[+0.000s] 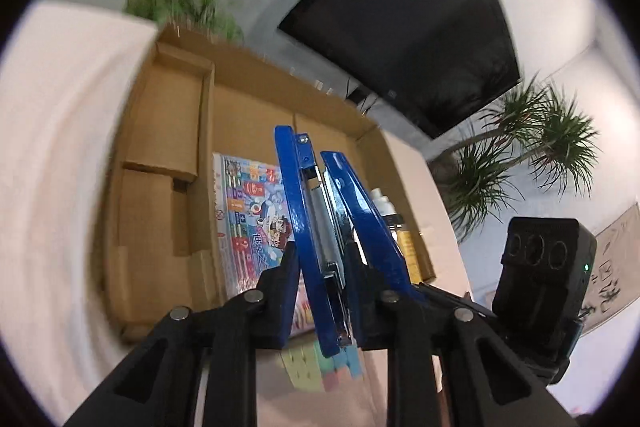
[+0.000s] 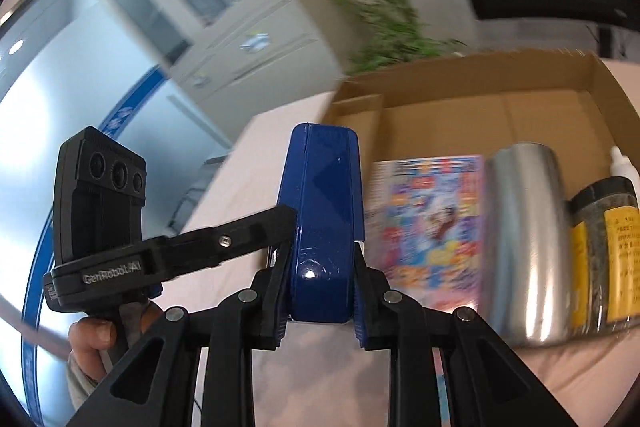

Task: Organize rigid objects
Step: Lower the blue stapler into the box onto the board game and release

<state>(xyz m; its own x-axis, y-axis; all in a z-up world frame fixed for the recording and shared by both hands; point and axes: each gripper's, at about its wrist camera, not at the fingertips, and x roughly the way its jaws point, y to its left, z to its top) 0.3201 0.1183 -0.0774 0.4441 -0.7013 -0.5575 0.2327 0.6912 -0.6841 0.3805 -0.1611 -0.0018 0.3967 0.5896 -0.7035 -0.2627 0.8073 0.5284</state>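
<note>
Left gripper (image 1: pixel 320 291) and right gripper (image 2: pixel 320 279) both clamp one glossy blue stapler (image 2: pixel 324 227), its metal channel exposed between two blue arms. It hangs above the desk (image 2: pixel 320 359), short of the cardboard box (image 2: pixel 472 75) beyond, which holds a colourful booklet (image 2: pixel 432 227), steel tumbler (image 2: pixel 524 247) and yellow-labelled jar (image 2: pixel 608 251).

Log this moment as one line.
left gripper: shut on blue stapler | right gripper: shut on blue stapler | over cardboard box
</note>
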